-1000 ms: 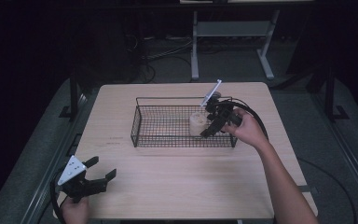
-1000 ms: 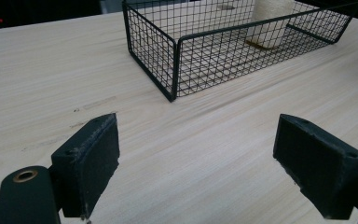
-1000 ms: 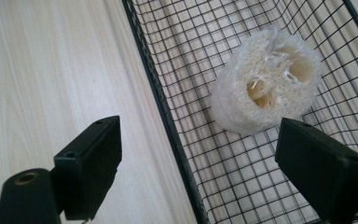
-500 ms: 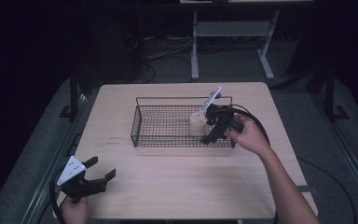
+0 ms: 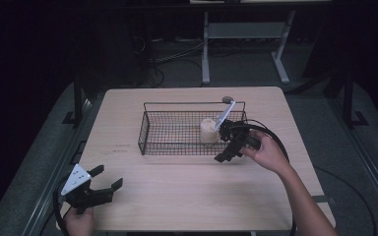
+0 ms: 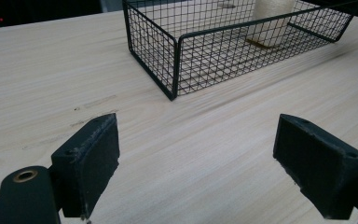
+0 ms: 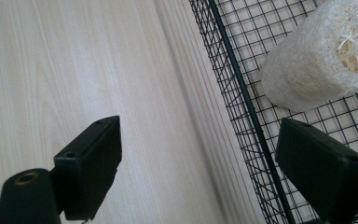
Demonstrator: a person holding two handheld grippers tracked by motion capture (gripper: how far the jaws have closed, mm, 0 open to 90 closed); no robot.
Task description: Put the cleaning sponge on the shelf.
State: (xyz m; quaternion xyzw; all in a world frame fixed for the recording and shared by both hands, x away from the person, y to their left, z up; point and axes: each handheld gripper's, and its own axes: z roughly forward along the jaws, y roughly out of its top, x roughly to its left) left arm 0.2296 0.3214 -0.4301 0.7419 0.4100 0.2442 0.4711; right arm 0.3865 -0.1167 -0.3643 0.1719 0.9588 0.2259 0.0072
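Judging from how things lay, the job looked mostly done: the loofah brush (image 5: 208, 131) stood inside the wire basket (image 5: 150, 132) on the table (image 5: 187, 196), near its right end, its pale handle leaning up over the rim. The right gripper (image 5: 229, 142) hung just outside the basket's near right corner with its jaws spread and empty, while the left gripper (image 5: 100, 188) rested well apart at the table's near left corner, jaws likewise spread. No brand, label or writing could be read anywhere.
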